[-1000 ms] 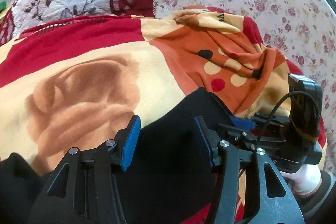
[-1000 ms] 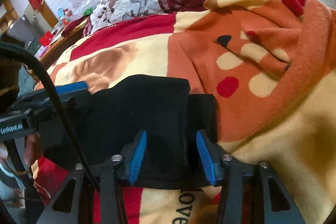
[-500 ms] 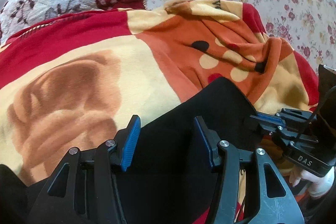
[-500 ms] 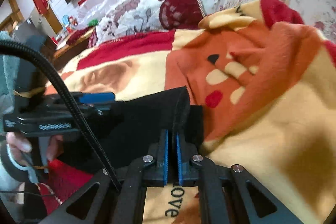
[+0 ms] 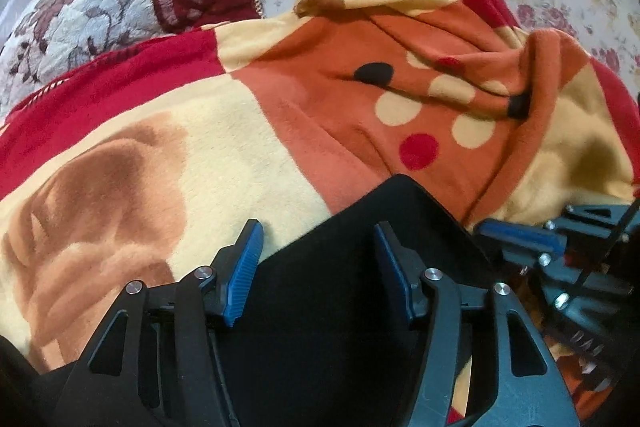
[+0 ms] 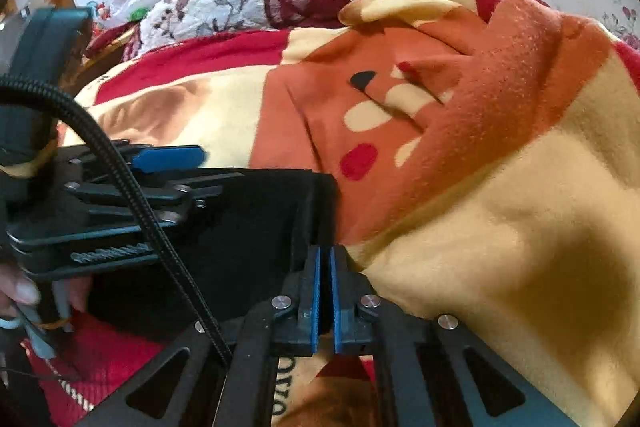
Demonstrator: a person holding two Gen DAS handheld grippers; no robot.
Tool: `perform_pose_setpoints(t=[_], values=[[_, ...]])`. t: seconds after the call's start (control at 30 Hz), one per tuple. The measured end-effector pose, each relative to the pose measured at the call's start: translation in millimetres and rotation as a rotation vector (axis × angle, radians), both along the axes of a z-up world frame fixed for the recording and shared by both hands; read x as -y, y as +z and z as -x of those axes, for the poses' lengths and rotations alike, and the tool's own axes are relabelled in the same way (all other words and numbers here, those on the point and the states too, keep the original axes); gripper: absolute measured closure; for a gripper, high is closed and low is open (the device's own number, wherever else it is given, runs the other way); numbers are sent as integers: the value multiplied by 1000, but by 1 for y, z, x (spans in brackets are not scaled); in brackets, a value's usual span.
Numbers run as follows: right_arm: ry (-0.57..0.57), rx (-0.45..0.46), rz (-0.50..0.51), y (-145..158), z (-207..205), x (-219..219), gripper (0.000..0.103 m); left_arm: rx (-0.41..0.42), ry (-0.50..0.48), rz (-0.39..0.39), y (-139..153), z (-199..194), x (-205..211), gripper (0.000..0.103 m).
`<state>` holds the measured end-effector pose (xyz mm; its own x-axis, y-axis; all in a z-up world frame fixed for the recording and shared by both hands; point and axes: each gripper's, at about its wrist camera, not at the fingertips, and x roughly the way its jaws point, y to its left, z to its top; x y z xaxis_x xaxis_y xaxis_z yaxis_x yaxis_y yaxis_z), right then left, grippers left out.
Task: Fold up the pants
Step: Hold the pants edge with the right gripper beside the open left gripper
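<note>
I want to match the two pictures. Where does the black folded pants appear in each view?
Left wrist view: black folded pants at bottom centre, between the blue pads.
Right wrist view: the pants lie lower left of centre.
Shared landmark: the round red dot on the orange fleece blanket, just beyond the pants.

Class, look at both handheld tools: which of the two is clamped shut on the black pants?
The right tool: its blue pads are pressed together on the edge of the black pants. The left tool differs: its pads stand apart and are opening, the cloth lying between them unpinched.
</note>
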<state>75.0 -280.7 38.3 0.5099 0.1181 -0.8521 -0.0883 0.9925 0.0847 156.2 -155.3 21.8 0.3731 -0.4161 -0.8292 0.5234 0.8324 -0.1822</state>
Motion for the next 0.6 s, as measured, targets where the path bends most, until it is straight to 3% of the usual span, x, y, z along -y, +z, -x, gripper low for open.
perform_pose_setpoints(t=[0.2, 0.33, 0.47, 0.53, 0.6], values=[[-48, 24, -129, 19, 10, 11, 90, -33, 39, 69, 16, 7, -20, 46], [-20, 7, -186, 21, 13, 5, 85, -46, 74, 112, 25, 16, -39, 46], [18, -6, -172, 20, 8, -10, 80, -67, 124, 129, 26, 30, -62, 46], [27, -20, -118, 15, -3, -17, 59, -56, 155, 136, 27, 41, -75, 46], [34, -36, -82, 8, -16, -20, 59, -36, 182, 139, 28, 54, -87, 46]])
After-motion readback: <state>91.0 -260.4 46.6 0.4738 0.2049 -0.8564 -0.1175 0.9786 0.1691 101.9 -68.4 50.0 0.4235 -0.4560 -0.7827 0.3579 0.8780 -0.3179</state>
